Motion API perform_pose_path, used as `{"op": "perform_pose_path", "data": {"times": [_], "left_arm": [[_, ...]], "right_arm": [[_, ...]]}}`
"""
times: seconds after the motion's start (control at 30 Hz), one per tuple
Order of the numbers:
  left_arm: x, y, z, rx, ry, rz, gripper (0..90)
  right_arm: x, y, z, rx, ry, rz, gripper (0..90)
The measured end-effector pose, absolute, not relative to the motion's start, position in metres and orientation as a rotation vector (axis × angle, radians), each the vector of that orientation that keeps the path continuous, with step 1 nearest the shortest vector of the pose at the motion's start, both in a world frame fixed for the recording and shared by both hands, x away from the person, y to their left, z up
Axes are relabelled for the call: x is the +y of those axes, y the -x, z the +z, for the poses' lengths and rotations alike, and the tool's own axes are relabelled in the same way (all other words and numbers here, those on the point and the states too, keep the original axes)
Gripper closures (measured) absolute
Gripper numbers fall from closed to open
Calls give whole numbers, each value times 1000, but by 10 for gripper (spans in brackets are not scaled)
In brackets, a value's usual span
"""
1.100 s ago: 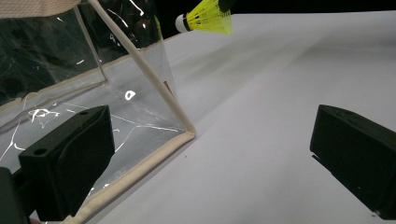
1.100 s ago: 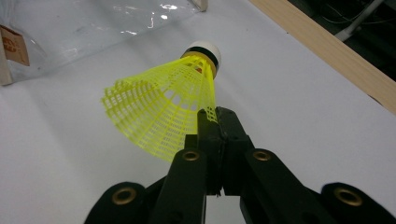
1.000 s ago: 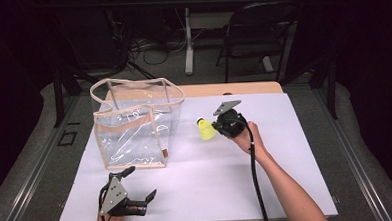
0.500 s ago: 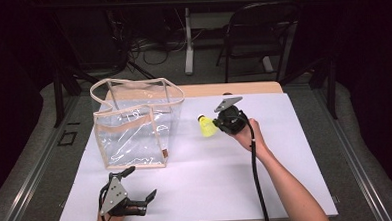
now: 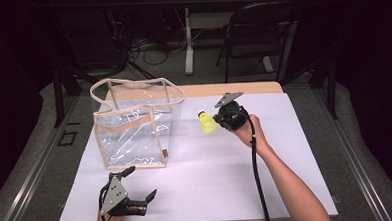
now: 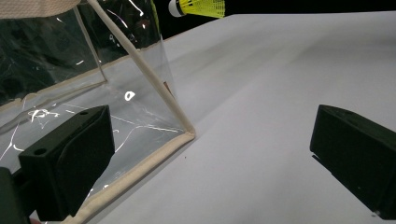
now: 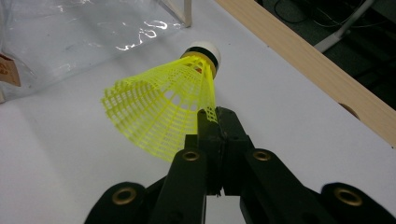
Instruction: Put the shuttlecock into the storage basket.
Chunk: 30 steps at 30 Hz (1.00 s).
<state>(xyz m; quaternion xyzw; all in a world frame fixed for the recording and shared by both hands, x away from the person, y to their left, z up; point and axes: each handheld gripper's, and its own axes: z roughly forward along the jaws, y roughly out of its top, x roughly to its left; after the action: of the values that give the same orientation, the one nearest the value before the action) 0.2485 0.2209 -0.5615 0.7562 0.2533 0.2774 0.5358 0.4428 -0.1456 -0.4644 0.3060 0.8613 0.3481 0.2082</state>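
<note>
Left gripper [image 5: 138, 200]: rests at the desk's near edge, fingers spread, holding nothing.
Desk [image 5: 202, 185]: white top, bare between the two grippers.
Bag [image 5: 134, 125]: clear, beige-trimmed, upright, mouth open, apparently empty.
Right gripper [image 7: 215, 122]: fingers pinch the shuttlecock's skirt rim.
Shuttlecock [image 5: 207, 122]: yellow, lifted off the desk, just right of the bag, cork toward it.
Progress: pickup looks done; likely left is dropping it into the bag.

High view: overhead, facing 12 o'clock across surface [image 5: 286, 151]. Left gripper view: low, near bag [image 6: 56, 60]. Right gripper view: close on shuttlecock [image 7: 163, 112]; all share it
</note>
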Motion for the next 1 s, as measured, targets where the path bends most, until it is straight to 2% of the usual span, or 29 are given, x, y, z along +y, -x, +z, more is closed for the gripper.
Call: {"op": "perform_pose_path", "data": {"times": [1.0], "left_arm": [[221, -248, -561, 604, -1798, 658, 0]], "right_arm": [[-141, -452, -435, 2379, -830, 970, 899]]}}
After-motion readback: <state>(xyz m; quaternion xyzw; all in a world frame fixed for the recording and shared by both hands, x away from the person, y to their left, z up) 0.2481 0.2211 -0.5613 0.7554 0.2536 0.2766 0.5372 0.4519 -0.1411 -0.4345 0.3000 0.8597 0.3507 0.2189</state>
